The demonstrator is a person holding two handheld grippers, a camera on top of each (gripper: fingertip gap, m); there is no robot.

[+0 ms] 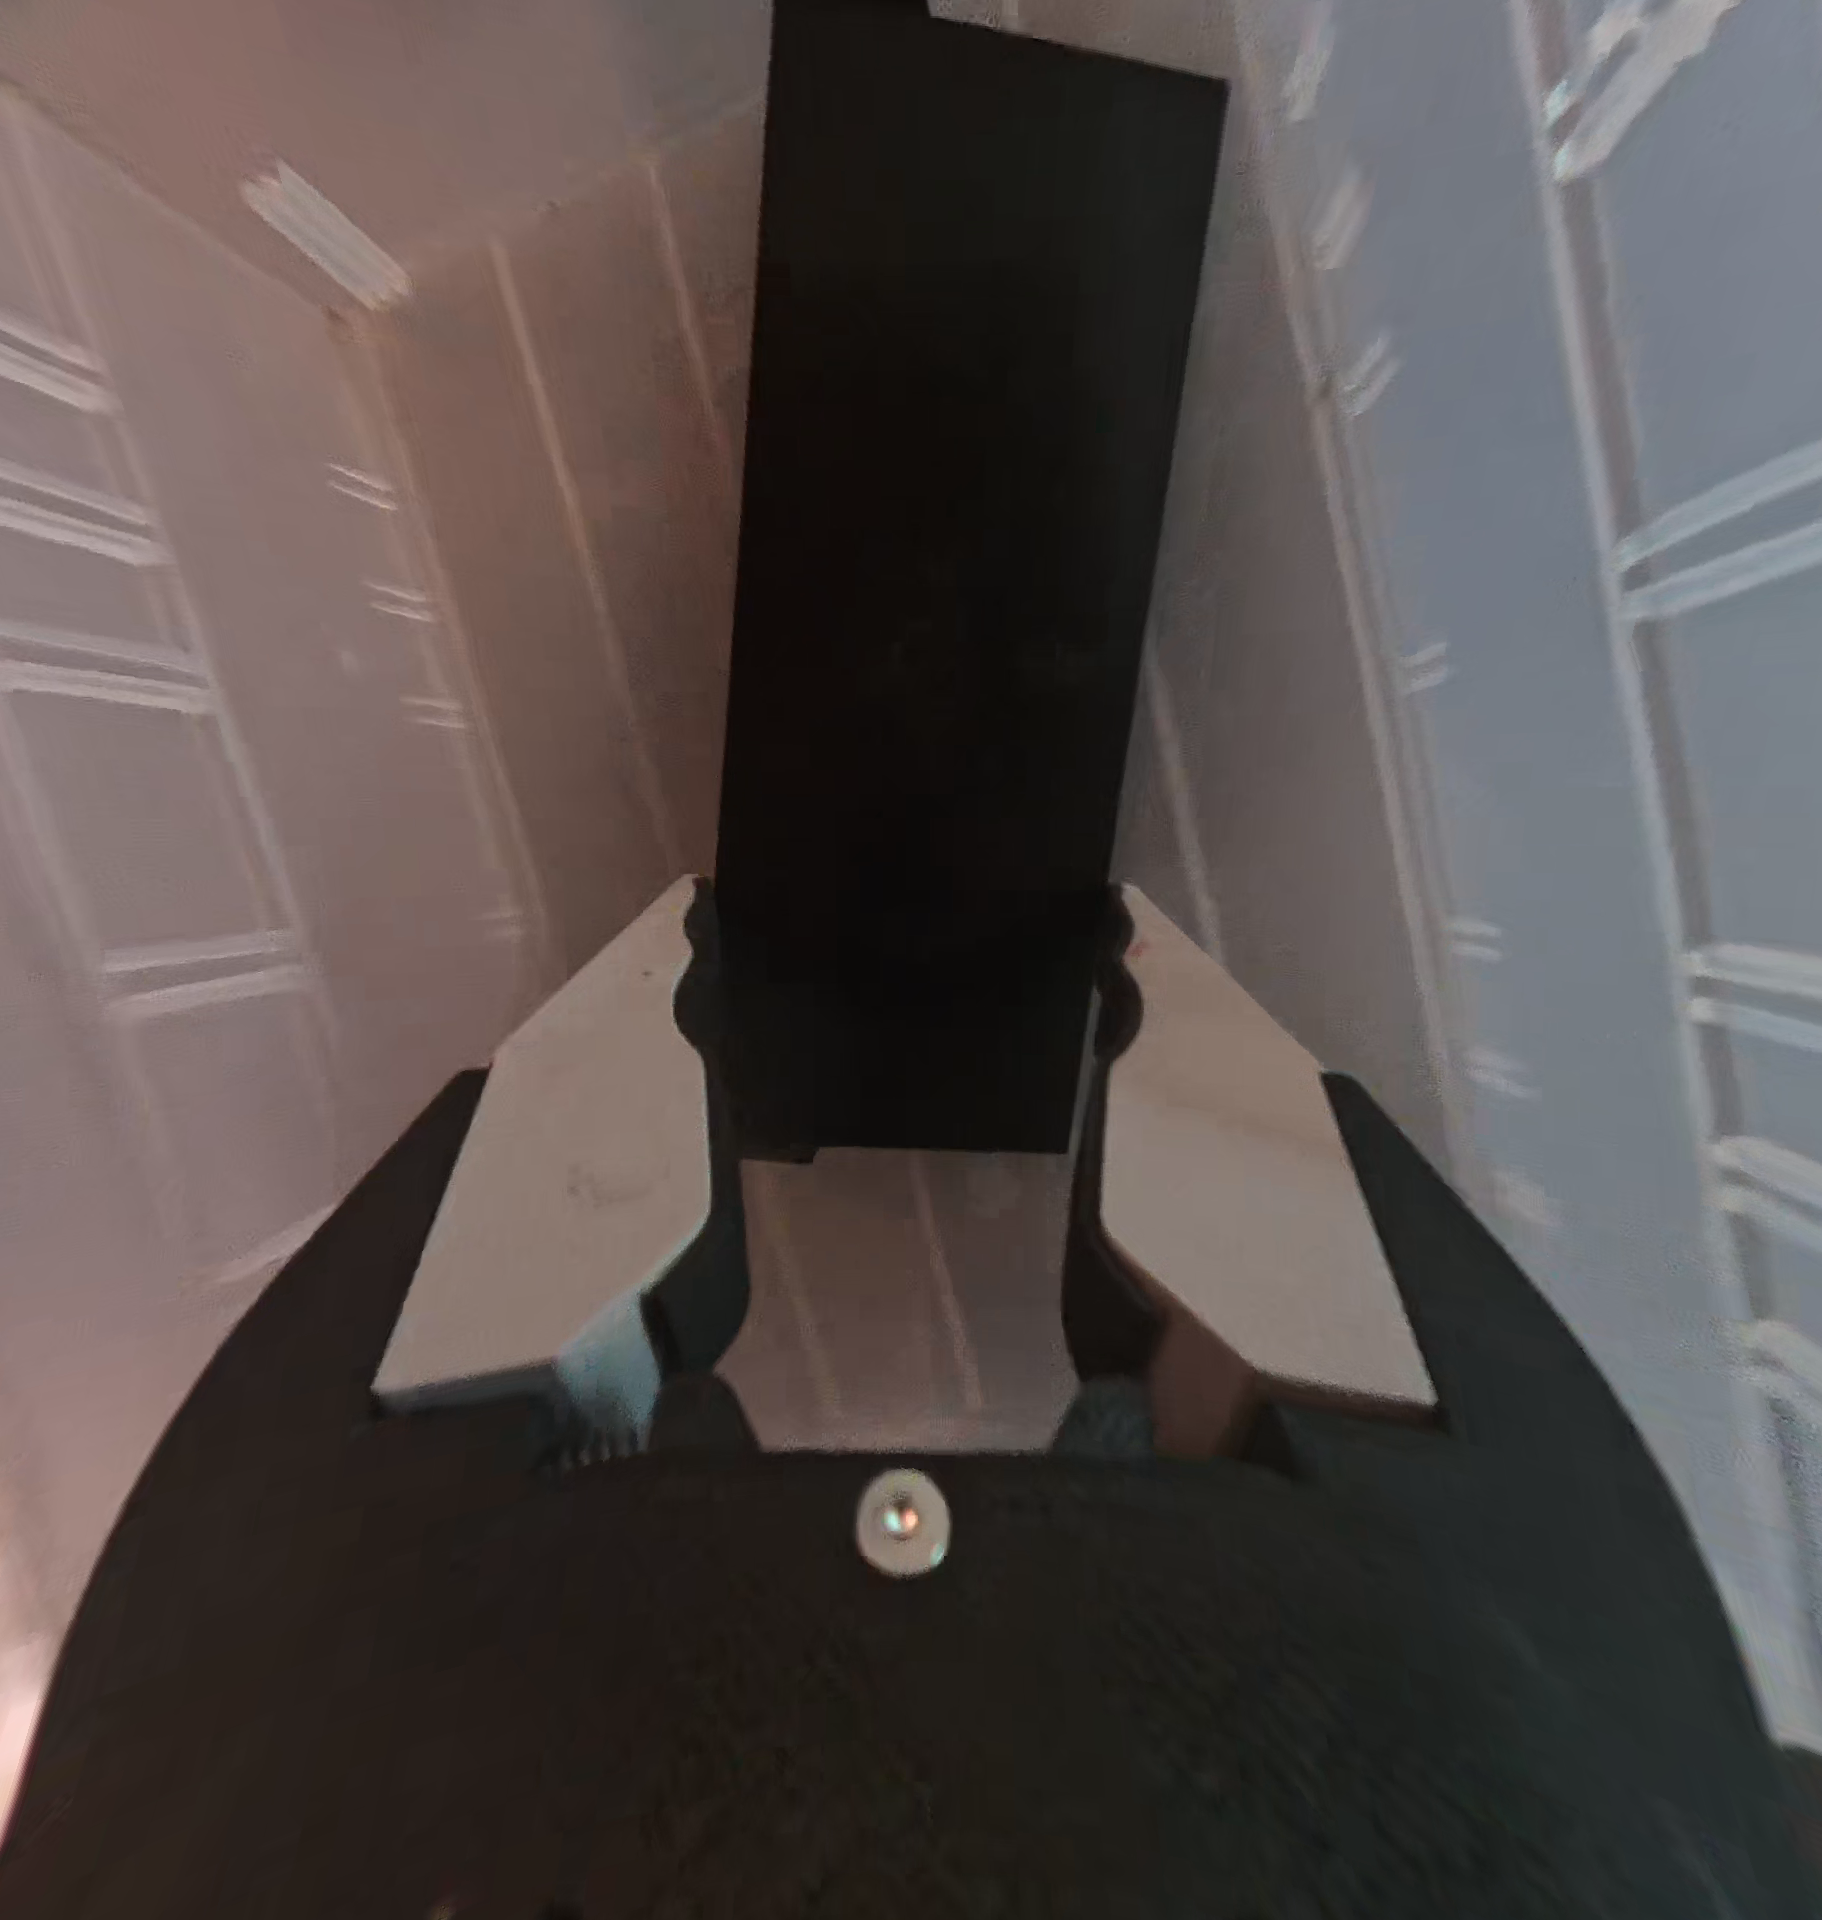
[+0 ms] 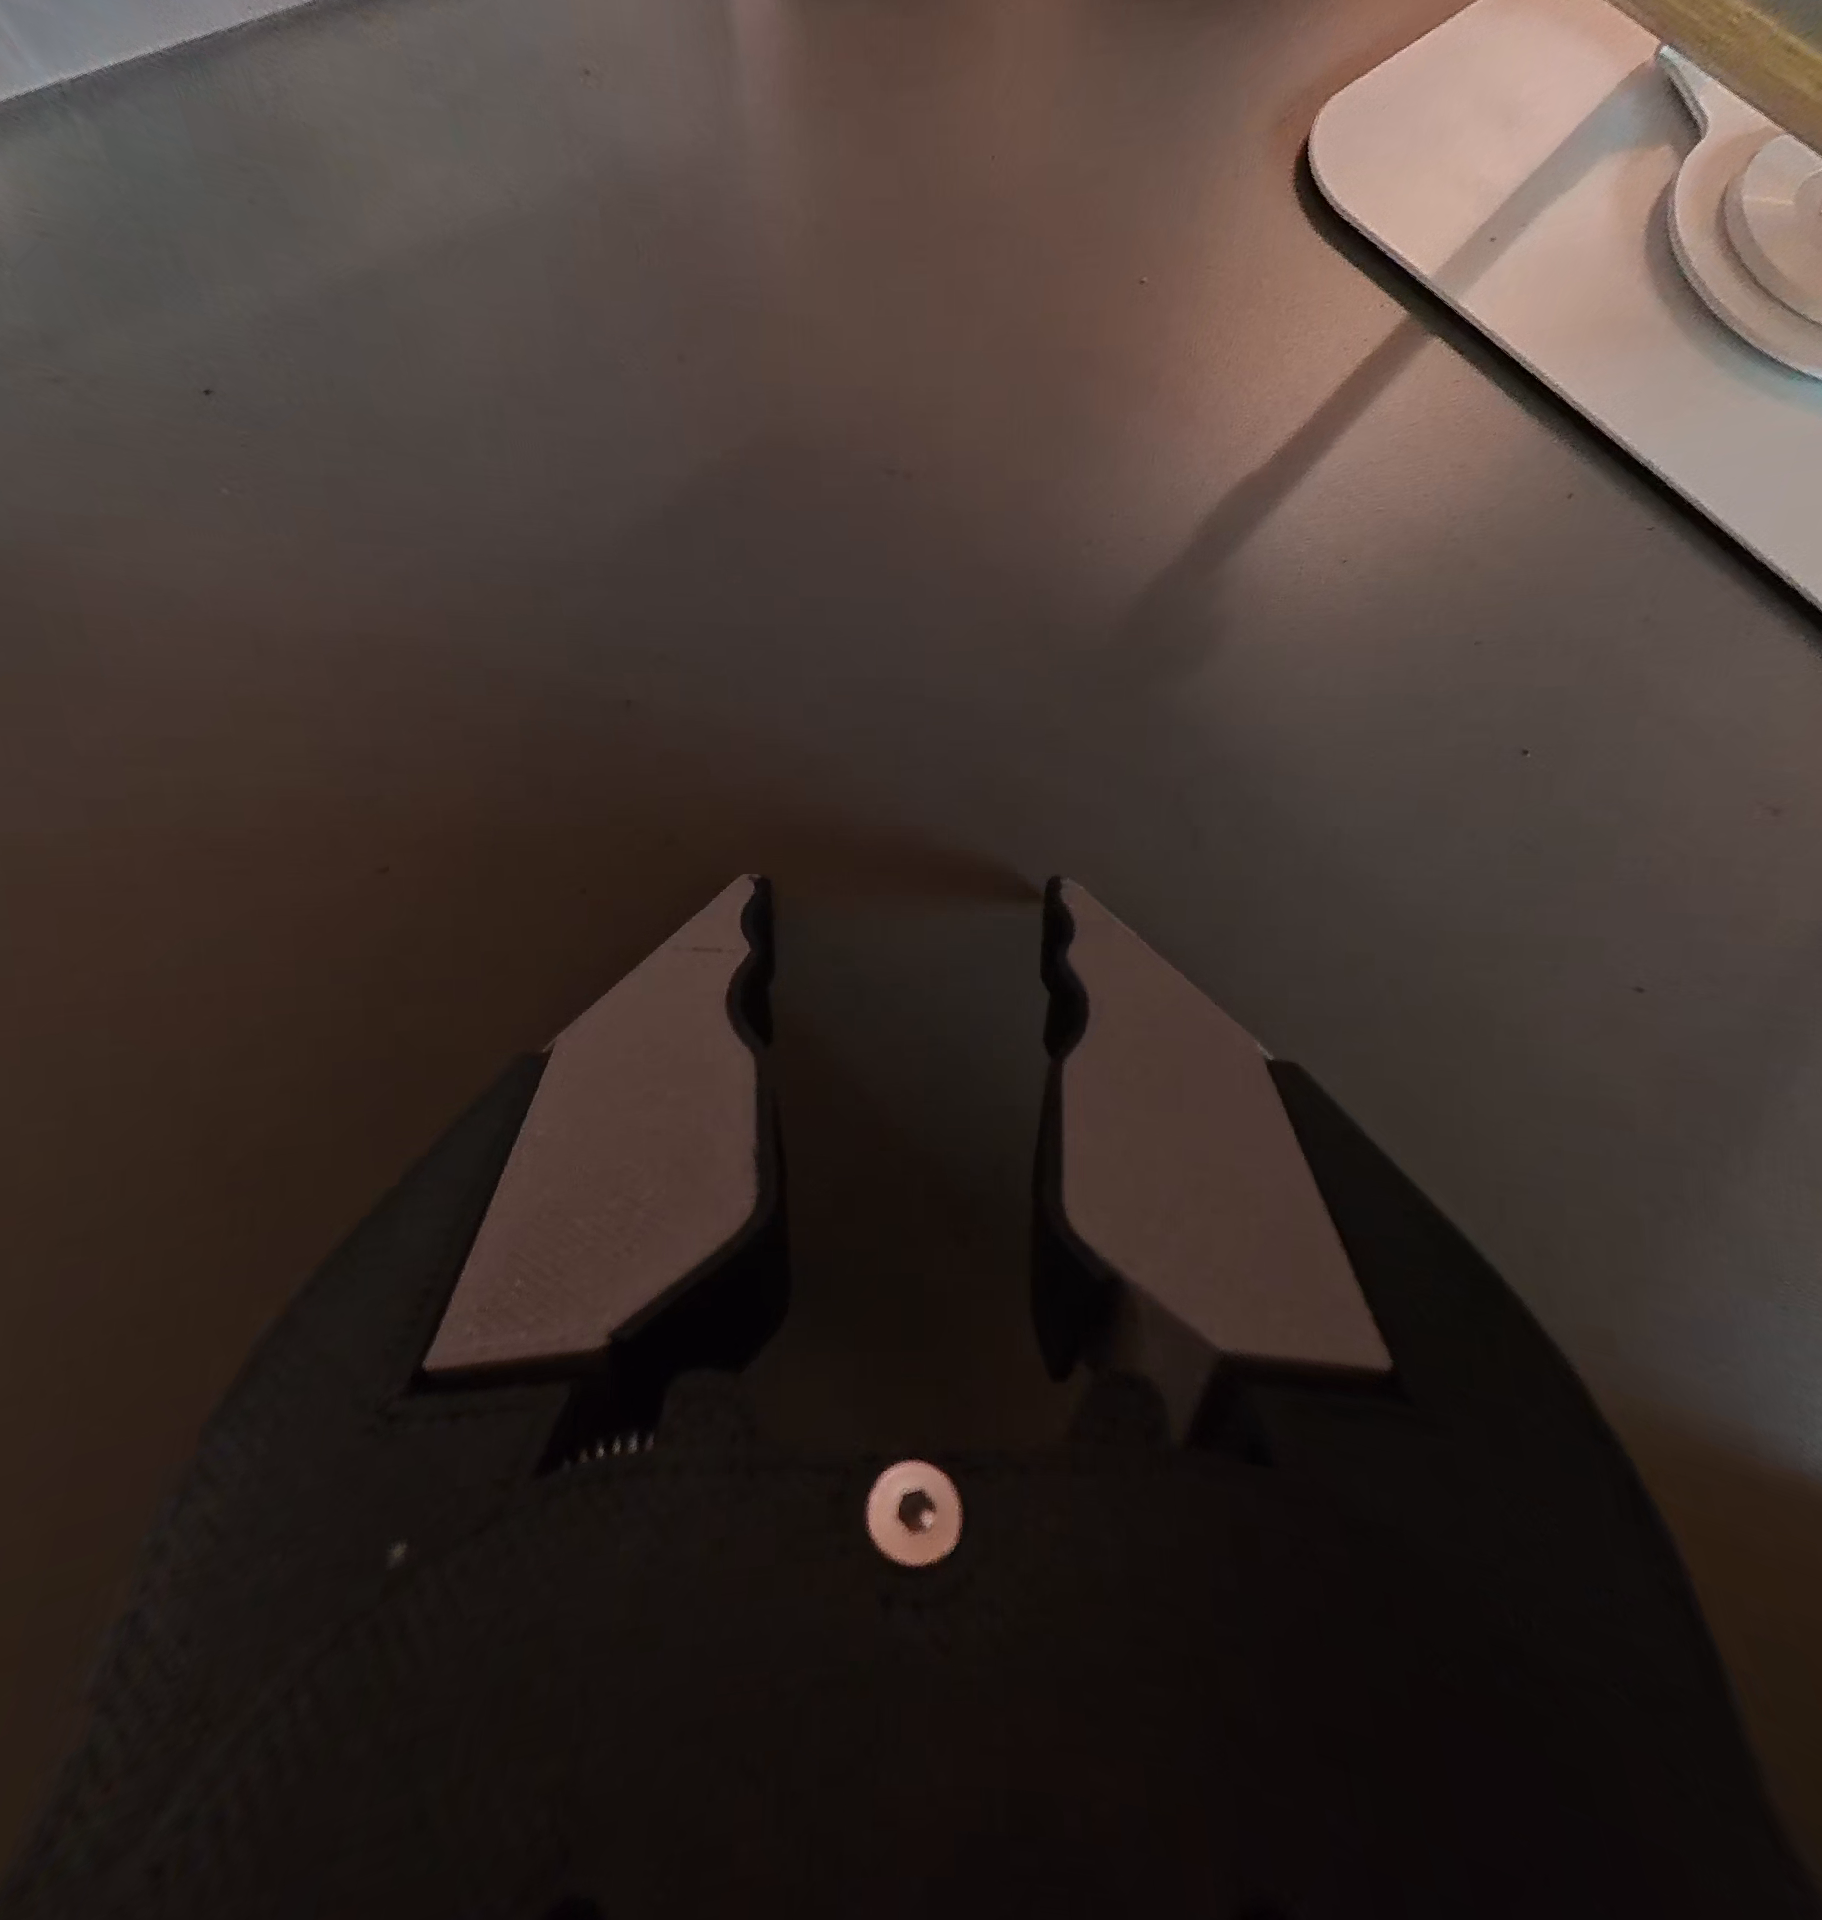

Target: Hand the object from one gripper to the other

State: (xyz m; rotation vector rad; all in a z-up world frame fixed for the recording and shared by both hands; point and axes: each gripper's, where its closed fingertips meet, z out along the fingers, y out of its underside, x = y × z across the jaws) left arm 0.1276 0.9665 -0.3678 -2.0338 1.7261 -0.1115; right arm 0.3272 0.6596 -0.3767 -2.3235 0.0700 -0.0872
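Observation:
My left gripper (image 1: 909, 935) is shut on a long flat black box (image 1: 969, 499). The box stands up from between the fingers and reaches to the top of the left wrist view, raised in the air against blurred walls. Its far end is cut off by the frame. My right gripper (image 2: 909, 914) is open and empty, with its fingertips close above a dark table top (image 2: 678, 520). The box and the left gripper do not show in the right wrist view.
A pale flat stand base (image 2: 1509, 260) with a round silver disc (image 2: 1780, 218) lies on the table at the upper right of the right wrist view. Pale panelled walls (image 1: 1665, 623) surround the box in the left wrist view.

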